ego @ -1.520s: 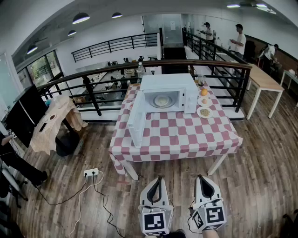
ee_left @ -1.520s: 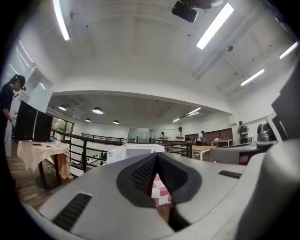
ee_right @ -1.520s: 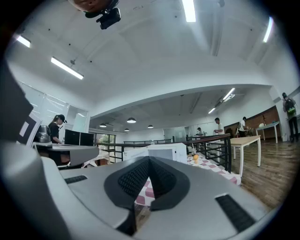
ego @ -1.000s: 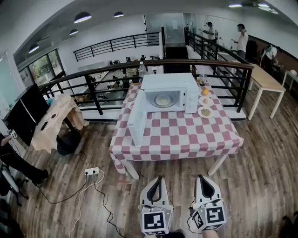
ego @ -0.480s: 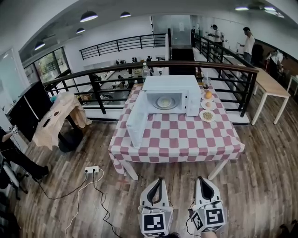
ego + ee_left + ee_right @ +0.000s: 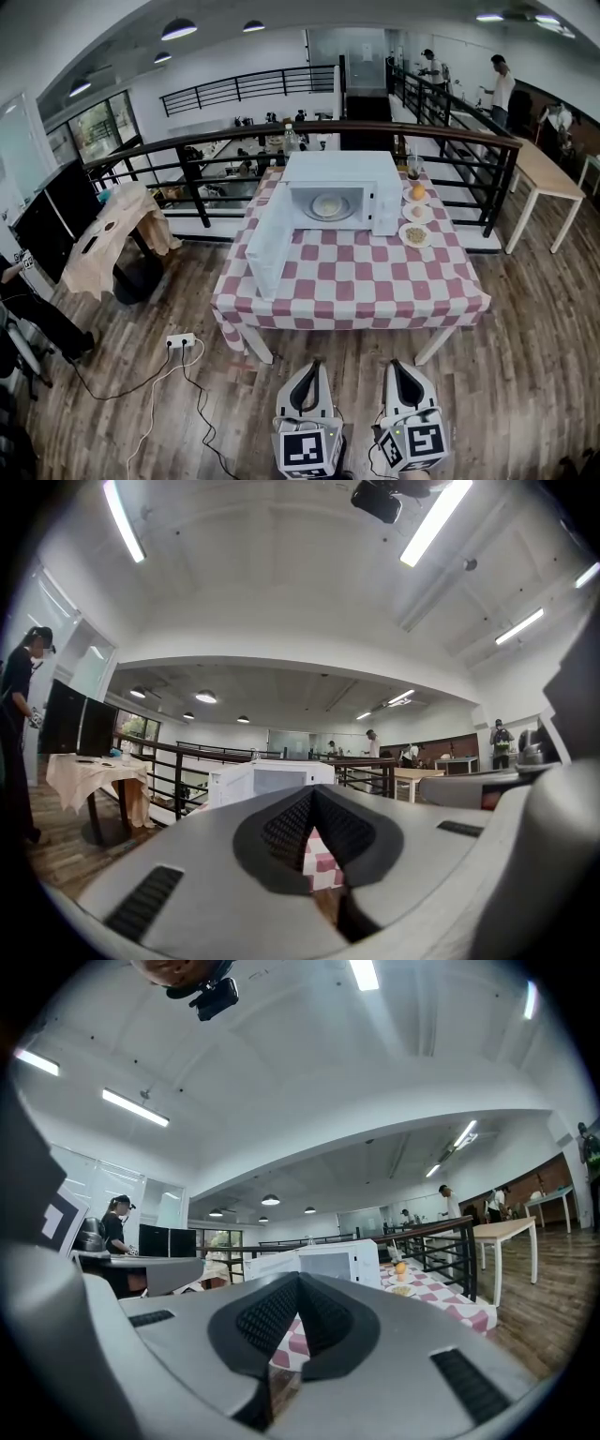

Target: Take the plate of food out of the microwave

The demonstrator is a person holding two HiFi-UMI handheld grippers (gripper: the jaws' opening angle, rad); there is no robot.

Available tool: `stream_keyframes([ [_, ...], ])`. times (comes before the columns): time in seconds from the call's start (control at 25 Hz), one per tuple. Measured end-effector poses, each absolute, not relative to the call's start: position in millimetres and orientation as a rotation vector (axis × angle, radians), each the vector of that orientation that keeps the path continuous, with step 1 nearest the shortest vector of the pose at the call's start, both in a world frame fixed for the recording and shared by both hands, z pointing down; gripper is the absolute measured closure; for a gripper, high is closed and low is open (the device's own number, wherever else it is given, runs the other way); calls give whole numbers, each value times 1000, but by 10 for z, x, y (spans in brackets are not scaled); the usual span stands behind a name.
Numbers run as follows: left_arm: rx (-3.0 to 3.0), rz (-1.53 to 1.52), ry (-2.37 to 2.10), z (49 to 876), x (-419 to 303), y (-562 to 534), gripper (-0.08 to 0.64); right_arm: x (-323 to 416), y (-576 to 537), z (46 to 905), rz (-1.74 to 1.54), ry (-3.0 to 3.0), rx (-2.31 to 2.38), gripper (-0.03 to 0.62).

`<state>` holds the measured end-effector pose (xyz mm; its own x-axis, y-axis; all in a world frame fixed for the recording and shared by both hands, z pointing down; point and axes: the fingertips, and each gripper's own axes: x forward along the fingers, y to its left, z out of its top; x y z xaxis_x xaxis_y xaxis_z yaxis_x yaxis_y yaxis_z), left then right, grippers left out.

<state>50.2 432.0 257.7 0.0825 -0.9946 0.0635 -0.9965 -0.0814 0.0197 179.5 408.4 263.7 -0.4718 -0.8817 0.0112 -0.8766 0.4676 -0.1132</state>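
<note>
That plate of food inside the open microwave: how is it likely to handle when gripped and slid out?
The plate looks shallow and rigid, so it probably won't flex, but a rim grip may let it tilt. Its pale food lies uncovered, so it could slide if tipped.

The left hand-held gripper (image 6: 316, 369) and the right hand-held gripper (image 6: 393, 367) have smooth, matt grey plastic shells. Their pads (image 6: 286, 827) are black and finely ribbed. Ahead of them, a matt red-and-white checked cloth (image 6: 281, 319) drapes the worktop (image 6: 412, 291) in soft folds. The microwave (image 6: 339, 178) beyond has a smooth white casing with a slight sheen. Beneath both, the floor (image 6: 525, 356) is brown wood planking, faintly glossy.
</note>
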Motion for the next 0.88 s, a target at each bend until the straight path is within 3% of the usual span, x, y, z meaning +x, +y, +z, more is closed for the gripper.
stream_keyframes([
  [0.88,2295,87,-2064,2744,-18,2875,541,1268,2714,2855,-208,2667,-1640,591],
])
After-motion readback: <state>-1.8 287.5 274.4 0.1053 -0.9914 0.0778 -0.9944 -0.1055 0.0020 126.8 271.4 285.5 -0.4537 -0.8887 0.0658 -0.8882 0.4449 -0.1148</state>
